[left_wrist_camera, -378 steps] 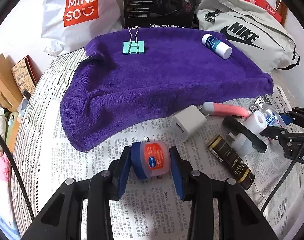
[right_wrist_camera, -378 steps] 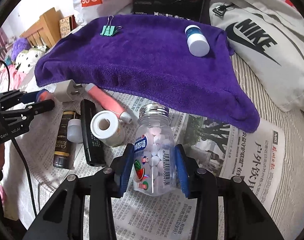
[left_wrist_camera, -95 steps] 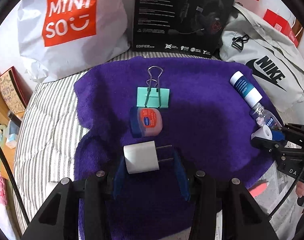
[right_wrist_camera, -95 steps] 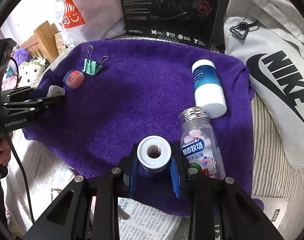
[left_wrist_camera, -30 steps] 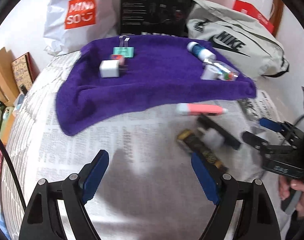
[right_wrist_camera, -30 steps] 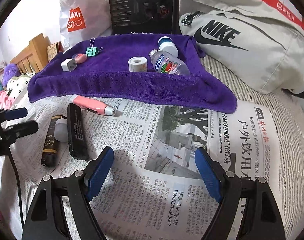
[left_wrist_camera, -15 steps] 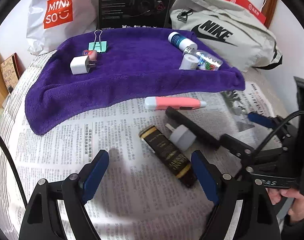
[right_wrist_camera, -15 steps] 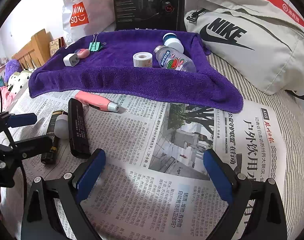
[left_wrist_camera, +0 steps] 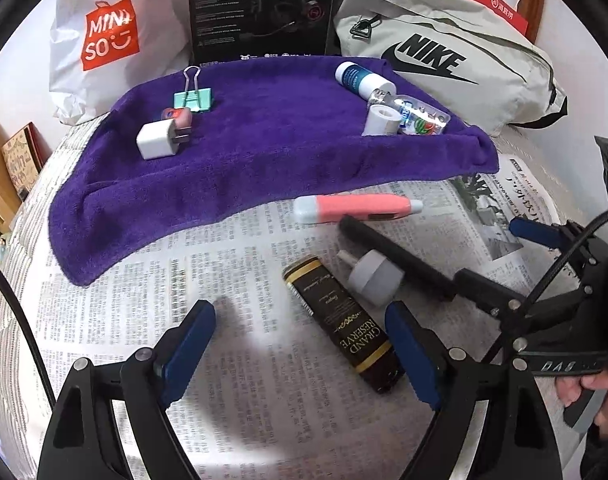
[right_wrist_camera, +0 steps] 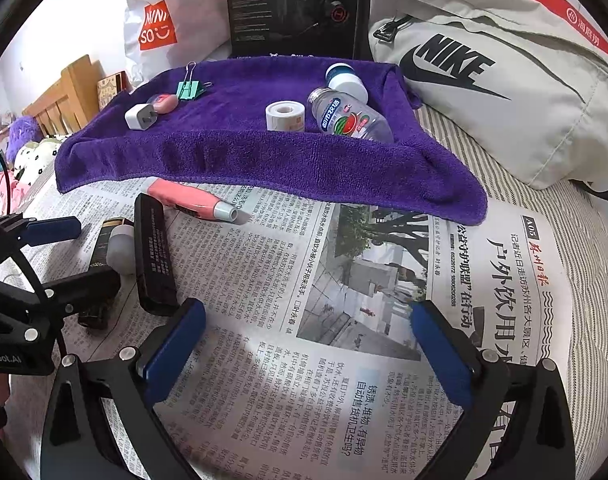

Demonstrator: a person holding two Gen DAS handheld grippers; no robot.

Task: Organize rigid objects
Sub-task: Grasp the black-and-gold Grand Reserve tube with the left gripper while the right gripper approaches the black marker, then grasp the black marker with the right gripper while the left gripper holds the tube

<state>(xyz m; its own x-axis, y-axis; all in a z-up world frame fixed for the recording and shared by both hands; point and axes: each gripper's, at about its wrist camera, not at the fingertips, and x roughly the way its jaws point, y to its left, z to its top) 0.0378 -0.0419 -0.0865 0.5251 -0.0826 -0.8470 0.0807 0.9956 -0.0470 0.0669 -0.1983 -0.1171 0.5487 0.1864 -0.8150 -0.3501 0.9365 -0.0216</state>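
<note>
Left gripper: the left gripper (left_wrist_camera: 300, 336) hangs low over the newspaper (left_wrist_camera: 224, 280), jaws spread wide and holding nothing. Against a second ago it has swung in closer, and the brown bottle (left_wrist_camera: 340, 322) now lies between its blue pads.

Right gripper: the right gripper (right_wrist_camera: 308, 344) is just as wide open and empty, hovering over a bare stretch of newsprint. It has edged forward a touch in the last second.

On the towel: six things are already parked on the purple towel (left_wrist_camera: 264, 152). At the left sit the green clip (left_wrist_camera: 193, 98), the small balm jar (left_wrist_camera: 179, 115) and the white charger (left_wrist_camera: 158, 142); at the right, the blue-and-white tube (left_wrist_camera: 362, 80), the candy bottle (left_wrist_camera: 414, 114) and the white tape roll (left_wrist_camera: 380, 120). The charger and the roll were both in the jaws about three seconds back, so those two drops are done.

Still on the paper: the pink pen (left_wrist_camera: 356, 208), the black bar (left_wrist_camera: 396, 258), the little white bottle (left_wrist_camera: 374, 278) and the brown bottle, all close together.

Read of the task: past halfway, I'd say. The left side looks lined up on the brown bottle next. The white bottle sits right beside it, so a clean pinch needs care.
</note>
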